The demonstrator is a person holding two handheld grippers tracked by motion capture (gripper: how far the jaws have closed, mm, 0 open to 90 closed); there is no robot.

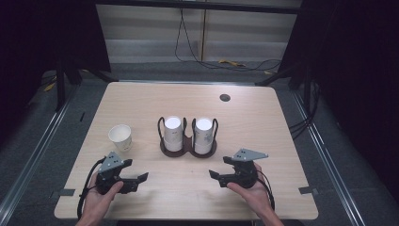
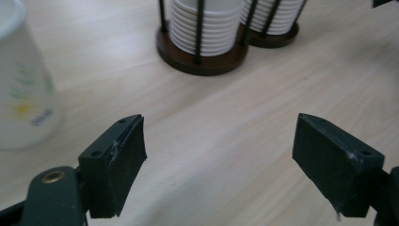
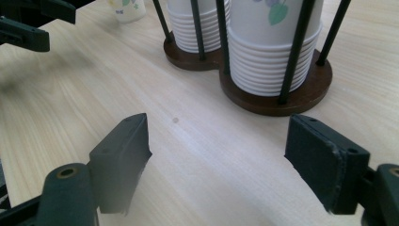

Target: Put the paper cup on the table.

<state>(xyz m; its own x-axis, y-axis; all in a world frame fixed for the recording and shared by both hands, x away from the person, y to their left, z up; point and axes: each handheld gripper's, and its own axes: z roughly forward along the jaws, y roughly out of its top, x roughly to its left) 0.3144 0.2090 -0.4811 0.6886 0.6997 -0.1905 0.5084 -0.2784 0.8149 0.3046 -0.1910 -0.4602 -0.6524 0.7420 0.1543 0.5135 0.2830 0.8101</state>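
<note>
A dark wooden cup holder (image 1: 188, 149) with black wire posts stands at the table's middle and carries two stacks of upside-down white paper cups (image 1: 173, 133) (image 1: 203, 134). A single paper cup (image 1: 120, 137) stands upright to its left. My left gripper (image 1: 137, 170) rests open near the front left, empty, with the single cup (image 2: 23, 80) beyond its left jaw and the holder (image 2: 202, 63) ahead. My right gripper (image 1: 219, 167) is open and empty at the front right, facing the holder's base (image 3: 301, 96) and the nearer stack (image 3: 268, 52).
The light wooden table (image 1: 263, 122) has a round cable hole (image 1: 225, 98) at the back right. Cables lie on the floor behind it. In the right gripper view the left gripper (image 3: 28, 23) shows at the top left, with the loose cup (image 3: 127, 9) beyond.
</note>
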